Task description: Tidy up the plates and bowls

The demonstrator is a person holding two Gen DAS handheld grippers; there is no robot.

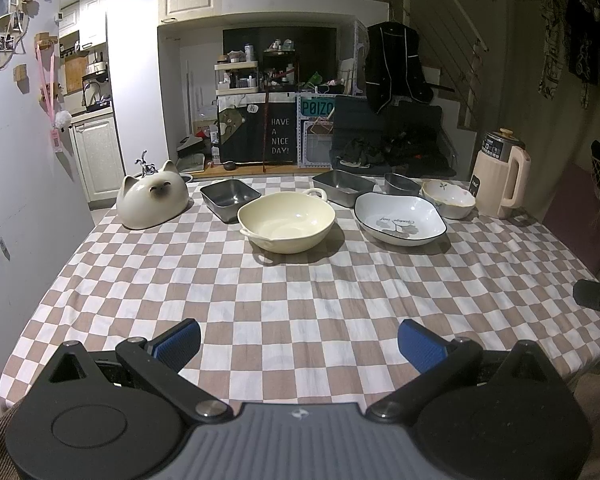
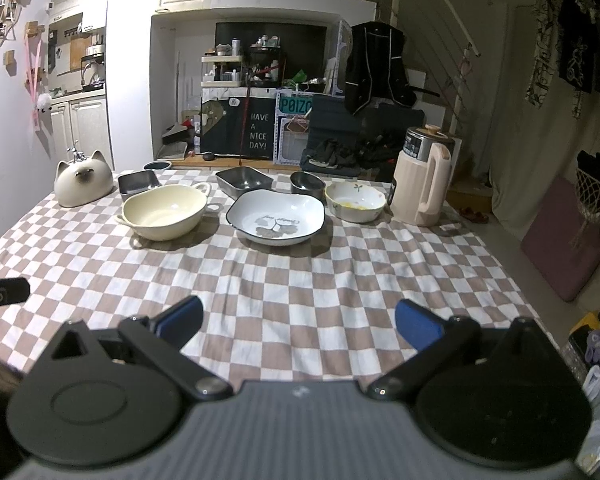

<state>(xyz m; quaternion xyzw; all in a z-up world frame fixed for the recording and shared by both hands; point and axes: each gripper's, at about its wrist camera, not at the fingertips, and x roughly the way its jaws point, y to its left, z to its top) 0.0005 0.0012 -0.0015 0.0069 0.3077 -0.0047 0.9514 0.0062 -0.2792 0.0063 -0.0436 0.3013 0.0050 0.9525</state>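
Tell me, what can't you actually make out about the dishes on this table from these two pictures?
- Small metal tin, left wrist view: its lower part is hidden behind the white leaf-print dish.
- Dark bowl, right wrist view: sits past the table's far edge, too small to identify.
- Leaf-print dish lettering, both views: too small to read.
- Flower-painted bowl, right wrist view: yellowish patch inside, residue or glaze unclear.

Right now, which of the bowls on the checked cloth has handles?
The cream round ceramic bowl, left of the white square dish. It alone has a small loop handle on each side; the others are plain-rimmed.
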